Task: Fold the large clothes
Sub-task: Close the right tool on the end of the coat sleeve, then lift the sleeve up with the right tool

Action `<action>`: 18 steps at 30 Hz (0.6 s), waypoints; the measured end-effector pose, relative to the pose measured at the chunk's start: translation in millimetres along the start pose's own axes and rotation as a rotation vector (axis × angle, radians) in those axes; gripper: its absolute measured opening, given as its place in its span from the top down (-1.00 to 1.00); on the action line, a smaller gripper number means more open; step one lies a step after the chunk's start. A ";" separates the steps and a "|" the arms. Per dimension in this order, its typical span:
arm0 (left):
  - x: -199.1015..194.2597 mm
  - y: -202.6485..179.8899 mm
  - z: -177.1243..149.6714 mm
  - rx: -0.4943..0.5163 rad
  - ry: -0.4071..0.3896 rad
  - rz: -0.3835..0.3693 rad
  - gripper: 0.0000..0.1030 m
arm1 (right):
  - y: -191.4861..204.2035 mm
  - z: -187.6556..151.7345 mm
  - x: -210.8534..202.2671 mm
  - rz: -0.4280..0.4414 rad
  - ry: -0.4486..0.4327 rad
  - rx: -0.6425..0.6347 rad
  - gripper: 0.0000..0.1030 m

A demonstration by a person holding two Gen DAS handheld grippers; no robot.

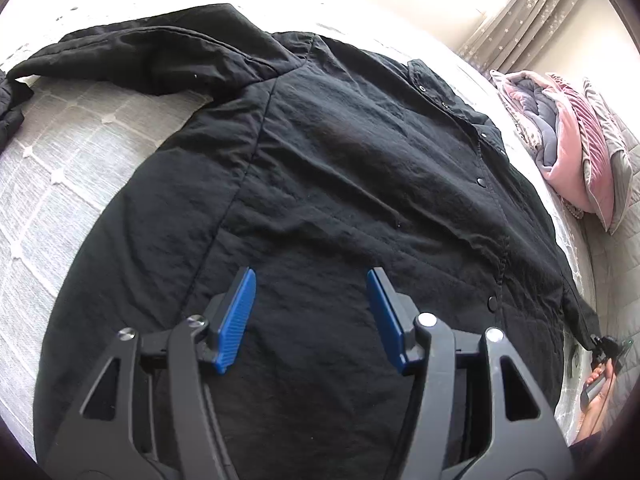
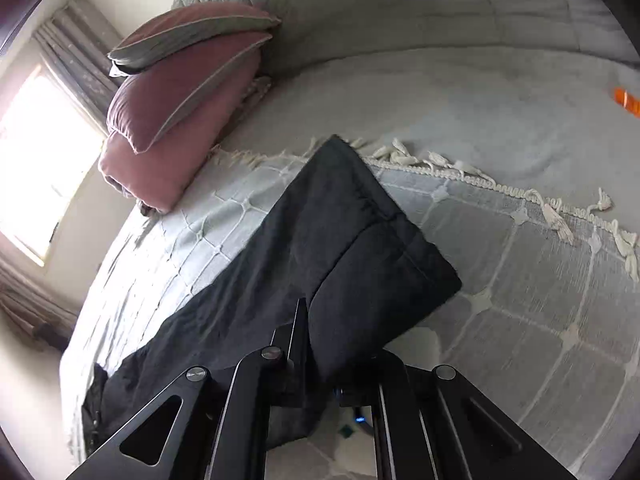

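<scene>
A large black snap-button jacket (image 1: 320, 168) lies spread on the bed, front up, one sleeve stretched to the upper left. My left gripper (image 1: 311, 280) hovers open above its lower body; its blue pads (image 1: 236, 320) hold nothing. In the right wrist view my right gripper (image 2: 320, 344) is shut on the jacket's sleeve (image 2: 340, 240), which drapes forward with its cuff end resting on the blanket. The right gripper also shows small in the left wrist view (image 1: 600, 344), at the far right holding the sleeve end.
A grey checked blanket (image 2: 520, 280) with a white tasselled fringe (image 2: 480, 180) covers the bed. Pink and grey pillows (image 2: 180, 112) are stacked near the padded headboard (image 2: 400, 0). A window with curtains (image 2: 48, 140) is beyond. An orange object (image 2: 626, 100) lies at the right edge.
</scene>
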State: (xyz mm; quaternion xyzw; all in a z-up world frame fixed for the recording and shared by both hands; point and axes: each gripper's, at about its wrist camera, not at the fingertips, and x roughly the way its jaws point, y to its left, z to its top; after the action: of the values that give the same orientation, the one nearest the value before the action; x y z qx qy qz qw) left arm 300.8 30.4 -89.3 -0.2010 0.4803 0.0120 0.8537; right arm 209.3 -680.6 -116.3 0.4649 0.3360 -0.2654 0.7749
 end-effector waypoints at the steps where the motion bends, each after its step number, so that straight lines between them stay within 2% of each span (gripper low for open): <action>1: 0.3 -0.5 0.7 0.003 -0.001 -0.001 -0.15 | -2.4 -0.1 1.2 0.000 0.006 -0.009 0.85; 3: -0.5 -1.2 0.6 0.011 -0.005 0.001 -0.15 | 6.2 -6.9 4.2 0.005 -0.005 -0.082 0.85; 5: 0.4 -2.1 1.0 0.012 -0.005 0.000 -0.15 | 17.9 -16.0 4.7 0.108 -0.005 -0.128 0.83; 7: 1.6 -2.3 0.9 0.011 0.001 -0.003 -0.15 | 22.1 -29.0 8.7 0.244 0.004 -0.093 0.82; 8: 2.1 -2.3 0.7 0.012 0.003 -0.003 -0.15 | 20.9 -33.8 11.5 0.263 0.010 -0.080 0.82; 13: 1.4 -3.5 -0.4 0.013 0.005 -0.001 -0.15 | 5.4 -55.6 37.1 0.309 0.046 0.017 0.81; 18: 2.7 -7.2 -2.2 0.024 0.014 -0.006 -0.15 | 5.7 -65.1 27.0 0.245 0.001 -0.052 0.74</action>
State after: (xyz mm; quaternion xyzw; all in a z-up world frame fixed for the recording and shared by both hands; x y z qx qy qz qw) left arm 301.9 22.5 -90.2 -0.1921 0.4859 0.0022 0.8526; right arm 212.7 -622.3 -156.2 0.4824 0.2837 -0.1601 0.8131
